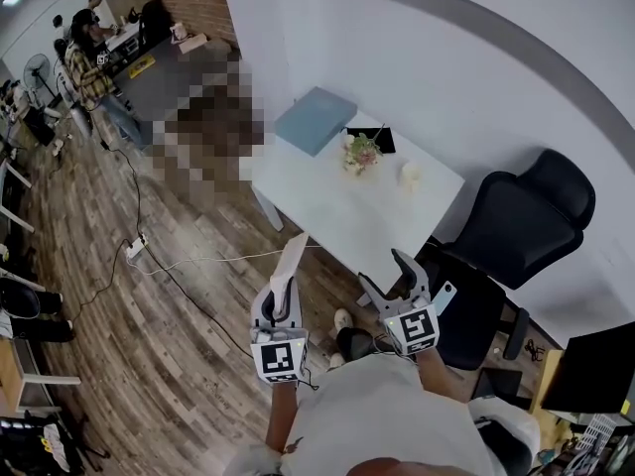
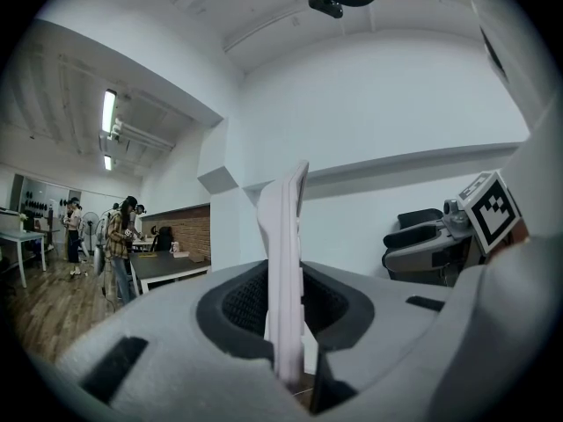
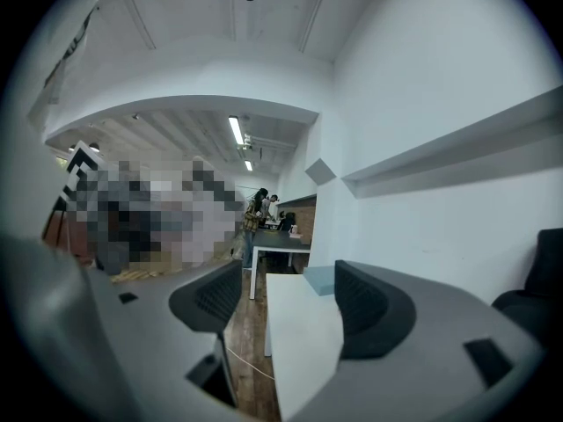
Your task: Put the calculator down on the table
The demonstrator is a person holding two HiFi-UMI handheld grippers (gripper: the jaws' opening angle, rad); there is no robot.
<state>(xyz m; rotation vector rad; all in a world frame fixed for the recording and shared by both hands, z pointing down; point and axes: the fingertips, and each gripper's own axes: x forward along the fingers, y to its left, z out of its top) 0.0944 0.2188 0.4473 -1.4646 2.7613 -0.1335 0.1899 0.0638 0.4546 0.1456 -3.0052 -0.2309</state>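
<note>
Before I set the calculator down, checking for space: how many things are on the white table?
4: a blue box at the far end, a black flat item beside it, flowers just in front, a small white object right of them. Smaller things may be hidden.

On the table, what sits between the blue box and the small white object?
A small flower bunch, with a flat black item beside it; the head view shows this.
</note>
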